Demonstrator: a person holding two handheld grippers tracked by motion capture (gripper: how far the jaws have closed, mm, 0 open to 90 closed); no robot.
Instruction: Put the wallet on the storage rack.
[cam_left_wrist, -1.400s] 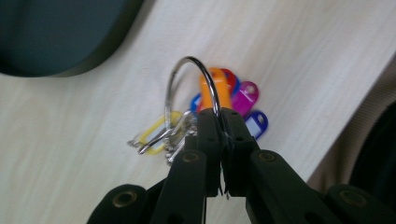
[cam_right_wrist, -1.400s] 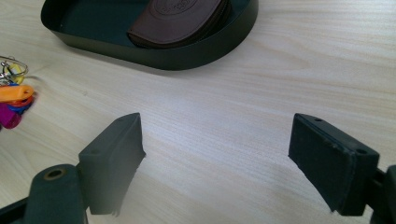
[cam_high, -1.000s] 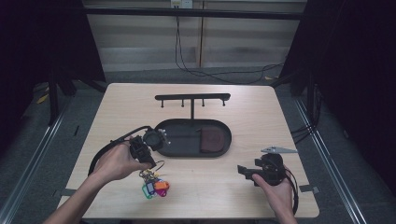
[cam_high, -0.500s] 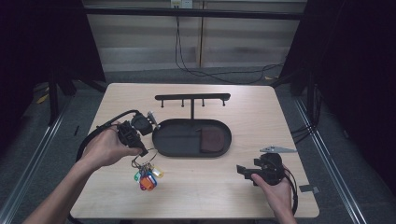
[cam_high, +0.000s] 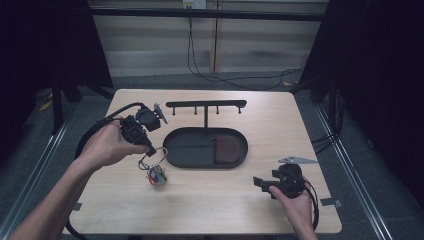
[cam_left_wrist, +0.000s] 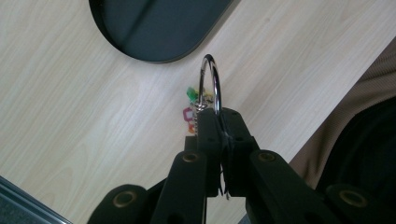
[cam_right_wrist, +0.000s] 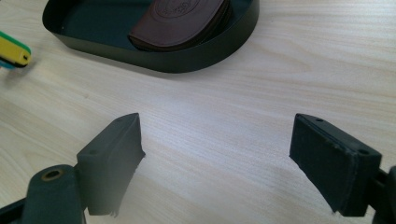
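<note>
High view: I am holding my left gripper (cam_high: 150, 148) above the left half of the table (cam_high: 225, 210), its jaws clamped on the key ring (cam_high: 156, 160), with the coloured tags (cam_high: 157, 176) dangling under it, just left of the black oval tray (cam_high: 205, 147). The hook rack (cam_high: 206, 105) is standing behind the tray. I am resting my right gripper (cam_high: 262, 183) near the table's front right. Risk as I judge it: the bunch is hanging free, so a quick move could set it swinging against the tray rim or past a hook.

Left gripper view: the jaws are pinching the metal ring (cam_left_wrist: 211, 86) at its lower arc only, with the loop standing up beyond the tips and the tags (cam_left_wrist: 192, 109) hanging behind it. I am judging this grip narrow; the smooth ring could be turning or slipping between the pads, dropping the bunch on the wood.

Right gripper view: my right jaws are standing wide apart with nothing between them, facing the tray (cam_right_wrist: 187, 58) and the brown leather pouch (cam_right_wrist: 180, 23) inside it. A yellow tag (cam_right_wrist: 14, 51) is showing at the left edge. This gripper is too far off to be catching a fall.
</note>
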